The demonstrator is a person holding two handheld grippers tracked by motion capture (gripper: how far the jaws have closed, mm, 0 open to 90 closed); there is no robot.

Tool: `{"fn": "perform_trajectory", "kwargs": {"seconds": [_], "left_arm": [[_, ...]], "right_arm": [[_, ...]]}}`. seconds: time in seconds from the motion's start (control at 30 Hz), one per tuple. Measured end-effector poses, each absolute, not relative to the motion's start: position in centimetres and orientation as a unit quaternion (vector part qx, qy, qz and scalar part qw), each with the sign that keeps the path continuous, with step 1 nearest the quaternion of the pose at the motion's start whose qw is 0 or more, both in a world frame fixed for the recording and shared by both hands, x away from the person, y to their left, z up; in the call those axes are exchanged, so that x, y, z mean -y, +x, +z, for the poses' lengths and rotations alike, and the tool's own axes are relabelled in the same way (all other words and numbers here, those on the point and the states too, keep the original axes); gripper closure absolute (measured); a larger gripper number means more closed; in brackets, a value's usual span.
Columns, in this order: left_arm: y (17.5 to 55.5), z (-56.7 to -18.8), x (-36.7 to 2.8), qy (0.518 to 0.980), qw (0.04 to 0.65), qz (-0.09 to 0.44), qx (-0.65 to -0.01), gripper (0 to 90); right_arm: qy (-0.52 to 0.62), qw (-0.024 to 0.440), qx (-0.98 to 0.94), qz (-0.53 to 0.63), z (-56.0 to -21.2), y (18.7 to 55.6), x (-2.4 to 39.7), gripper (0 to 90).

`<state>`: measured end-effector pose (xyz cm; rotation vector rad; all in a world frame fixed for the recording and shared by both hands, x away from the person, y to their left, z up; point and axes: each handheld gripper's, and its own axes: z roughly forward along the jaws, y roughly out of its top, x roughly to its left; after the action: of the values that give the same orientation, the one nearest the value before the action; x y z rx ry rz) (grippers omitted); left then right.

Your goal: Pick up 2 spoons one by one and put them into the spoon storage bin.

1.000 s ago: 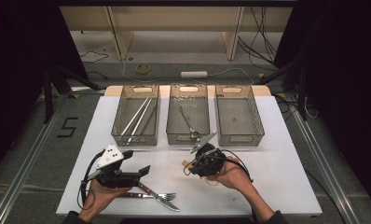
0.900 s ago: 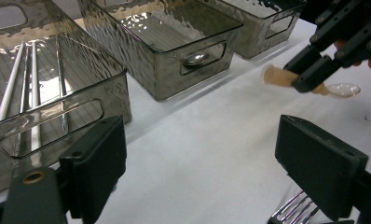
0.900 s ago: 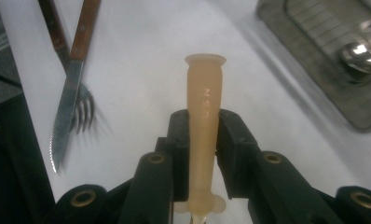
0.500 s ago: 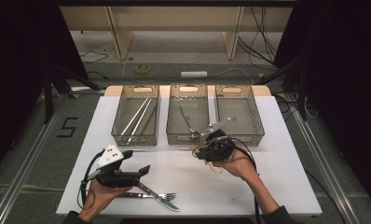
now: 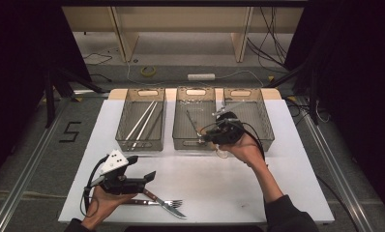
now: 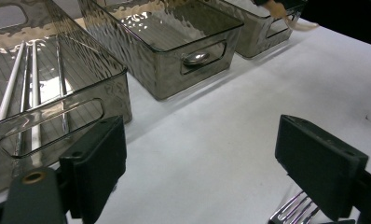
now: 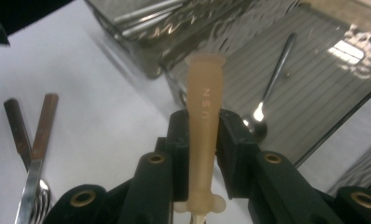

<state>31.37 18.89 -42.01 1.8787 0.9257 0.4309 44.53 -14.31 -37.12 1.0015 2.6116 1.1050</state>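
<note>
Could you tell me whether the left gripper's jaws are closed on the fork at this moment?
No, in the left gripper view the left gripper stands wide open over bare table, with the fork lying untouched beside one jaw.

A: Left claw (image 5: 149, 177)?
B: Black body, black block jaws, brass-ringed screw holes, grey three-cornered plate (image 5: 113, 161) with dark dots, black cable at 9 o'clock.
A: Right claw (image 7: 200, 135)?
B: Same black build; dark sleeve (image 5: 287, 215).

Right gripper (image 5: 214, 137) lifted from table to middle bin (image 5: 194, 119), carrying beige handle (image 7: 202, 135)
</note>
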Motion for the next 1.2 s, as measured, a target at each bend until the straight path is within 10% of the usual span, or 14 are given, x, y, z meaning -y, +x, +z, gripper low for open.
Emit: {"fn": "perform_trajectory", "kwargs": {"seconds": [1.2], "left_arm": [[31.3, -42.0, -18.9, 0.770, 0.484, 0.174, -0.378, 16.0]], "right_arm": [[0.419, 0.115, -0.822, 0.367, -36.8, 52.5, 12.0, 75.7]]}}
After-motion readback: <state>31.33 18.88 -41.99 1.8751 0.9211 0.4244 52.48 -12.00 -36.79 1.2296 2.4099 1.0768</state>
